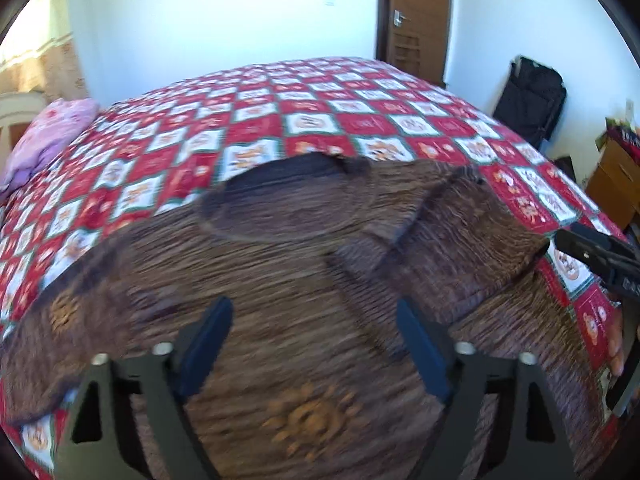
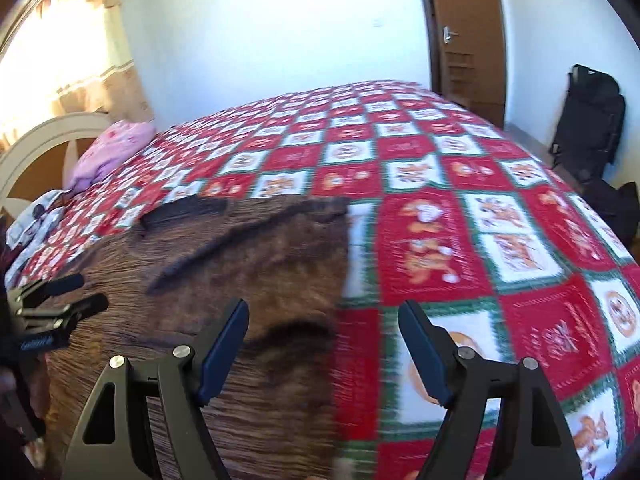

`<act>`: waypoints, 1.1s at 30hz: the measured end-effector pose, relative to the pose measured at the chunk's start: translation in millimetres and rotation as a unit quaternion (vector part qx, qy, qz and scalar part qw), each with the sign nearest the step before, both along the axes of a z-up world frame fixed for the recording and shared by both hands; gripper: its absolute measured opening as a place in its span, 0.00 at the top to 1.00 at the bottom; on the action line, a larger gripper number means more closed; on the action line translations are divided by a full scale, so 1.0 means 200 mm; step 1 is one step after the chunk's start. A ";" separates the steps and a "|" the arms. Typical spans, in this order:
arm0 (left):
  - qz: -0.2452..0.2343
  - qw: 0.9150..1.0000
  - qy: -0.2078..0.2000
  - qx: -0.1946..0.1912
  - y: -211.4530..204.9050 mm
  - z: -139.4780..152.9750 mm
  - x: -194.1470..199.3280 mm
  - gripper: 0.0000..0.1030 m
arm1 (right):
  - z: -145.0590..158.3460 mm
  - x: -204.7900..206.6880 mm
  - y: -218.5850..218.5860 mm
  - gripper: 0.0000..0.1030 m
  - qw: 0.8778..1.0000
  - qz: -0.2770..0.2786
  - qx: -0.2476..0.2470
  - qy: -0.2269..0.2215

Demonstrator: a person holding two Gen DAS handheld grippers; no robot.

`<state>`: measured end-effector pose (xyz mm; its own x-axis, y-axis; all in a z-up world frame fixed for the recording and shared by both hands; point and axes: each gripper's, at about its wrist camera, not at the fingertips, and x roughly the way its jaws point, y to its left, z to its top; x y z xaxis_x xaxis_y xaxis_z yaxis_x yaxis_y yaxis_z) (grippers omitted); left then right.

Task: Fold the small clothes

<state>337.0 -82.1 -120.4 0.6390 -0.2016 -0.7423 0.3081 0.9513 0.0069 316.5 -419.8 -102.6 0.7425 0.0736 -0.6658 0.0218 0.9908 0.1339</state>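
A brown striped garment (image 1: 304, 272) with orange sun prints lies spread on the red-and-white checked bedspread (image 1: 280, 120); its dark collar is at the far side. My left gripper (image 1: 314, 312) is open and empty above the garment's middle. My right gripper (image 2: 322, 316) is open and empty over the garment's right edge (image 2: 248, 280), where it meets the bedspread (image 2: 480, 220). Each gripper shows in the other's view: the right one (image 1: 560, 240) at the right edge, the left one (image 2: 88, 294) at the left edge.
A pink pillow (image 1: 48, 132) and white headboard (image 2: 48, 136) are at the bed's left end. A brown door (image 1: 416, 16), a black bag (image 1: 532, 100) against the wall and a wooden cabinet (image 1: 616, 184) stand to the right.
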 end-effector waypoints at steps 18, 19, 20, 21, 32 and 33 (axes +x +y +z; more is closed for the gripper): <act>-0.025 0.998 0.031 -0.058 -0.01 0.06 0.18 0.95 | -0.15 -0.05 0.00 0.24 1.000 0.021 0.017 -0.005; -0.022 0.997 0.030 -0.060 0.00 0.07 0.18 0.95 | -0.15 -0.06 0.00 0.24 1.000 0.022 0.014 -0.003; -0.019 0.997 0.033 -0.066 0.04 0.08 0.19 0.95 | -0.15 -0.05 0.01 0.24 1.000 0.023 0.010 -0.001; -0.013 0.997 0.041 -0.070 0.08 0.08 0.20 0.95 | -0.15 -0.05 0.02 0.24 1.000 0.024 0.007 0.001; 0.031 0.993 0.091 -0.066 0.22 -0.06 0.41 0.95 | -0.19 -0.03 0.05 0.24 0.999 0.032 -0.016 0.023; 0.036 0.992 0.095 -0.071 0.23 -0.07 0.42 0.95 | -0.19 -0.03 0.05 0.24 0.999 0.032 -0.015 0.024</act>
<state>421.1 -35.7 -134.3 0.5066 -0.2728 -0.8178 0.2229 0.9578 -0.1815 310.3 -409.5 -140.7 0.7043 0.0990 -0.7029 -0.0351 0.9939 0.1047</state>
